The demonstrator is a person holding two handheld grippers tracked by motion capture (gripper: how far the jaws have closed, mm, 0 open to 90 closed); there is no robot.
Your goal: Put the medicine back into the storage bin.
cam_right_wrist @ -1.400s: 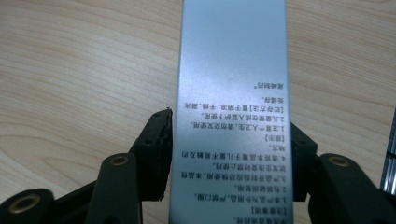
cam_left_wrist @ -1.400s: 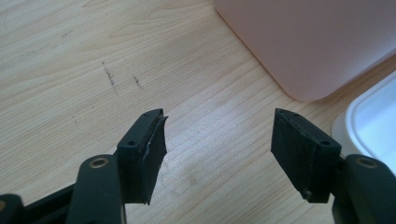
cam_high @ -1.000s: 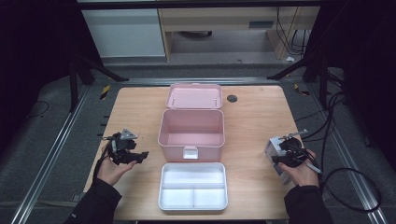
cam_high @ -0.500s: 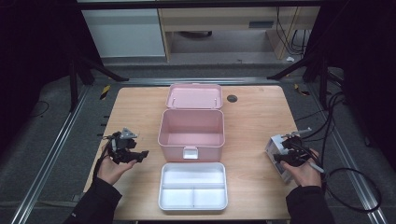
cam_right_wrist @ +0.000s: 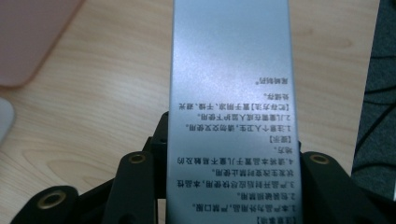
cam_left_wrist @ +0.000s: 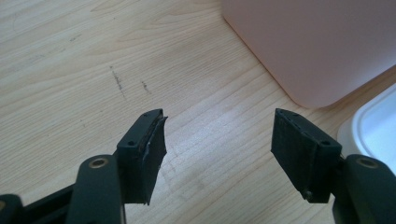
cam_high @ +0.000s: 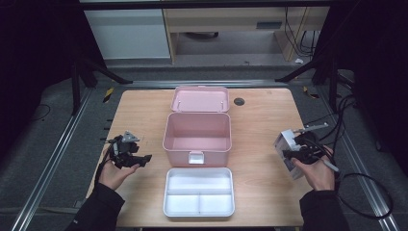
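A pink storage box [cam_high: 197,132] stands open mid-table, its lid [cam_high: 200,99] laid back behind it. In front of it lies a white divided tray [cam_high: 199,191]. My left gripper [cam_high: 131,158] rests left of the box, held in a hand. Its jaws are open over bare wood [cam_left_wrist: 215,140], with the pink box's corner [cam_left_wrist: 317,42] and the tray's rim [cam_left_wrist: 373,126] ahead. My right gripper [cam_high: 294,153] is near the table's right edge, shut on a small silver-grey carton [cam_high: 285,144]. The carton's printed face [cam_right_wrist: 231,93] stands between the jaws.
The wooden table [cam_high: 260,120] has a round dark grommet [cam_high: 239,101] at the back right. Cables [cam_high: 337,125] trail off the right edge. Dark floor and metal rails [cam_high: 57,149] flank the table. The pink box's corner [cam_right_wrist: 32,37] lies to the upper left of the carton.
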